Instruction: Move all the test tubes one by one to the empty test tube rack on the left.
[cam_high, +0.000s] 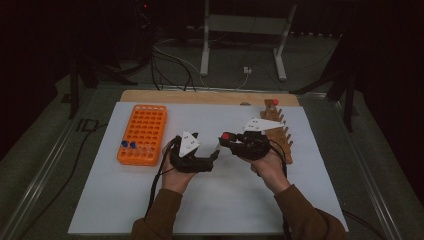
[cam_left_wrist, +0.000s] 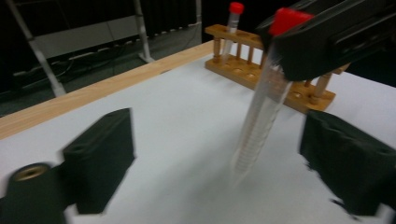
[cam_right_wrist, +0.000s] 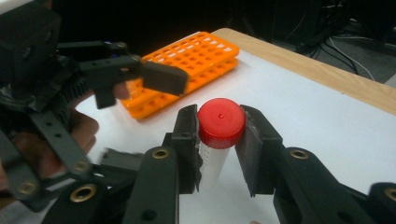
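In the right gripper view, nearest the lens, the right gripper has its two black jaws closed on a clear tube with a red cap, gripping it just below the cap; the tube's lower end is hidden behind the jaws. The left gripper view shows that same tube hanging tilted between the left gripper's jaws, which stand wide apart on either side of it without touching; its clear wall is blurred and its tip is hard to make out against the white worktop. From the high view the two grippers meet near the middle of the worktop, the red cap just visible between them, and the hands and brown sleeves are cut off at the bottom edge. The orange rack lies to the left with two blue-capped tubes at its near end. The wooden rack stands to the right, partly hidden behind the right gripper, holding one red-capped tube.
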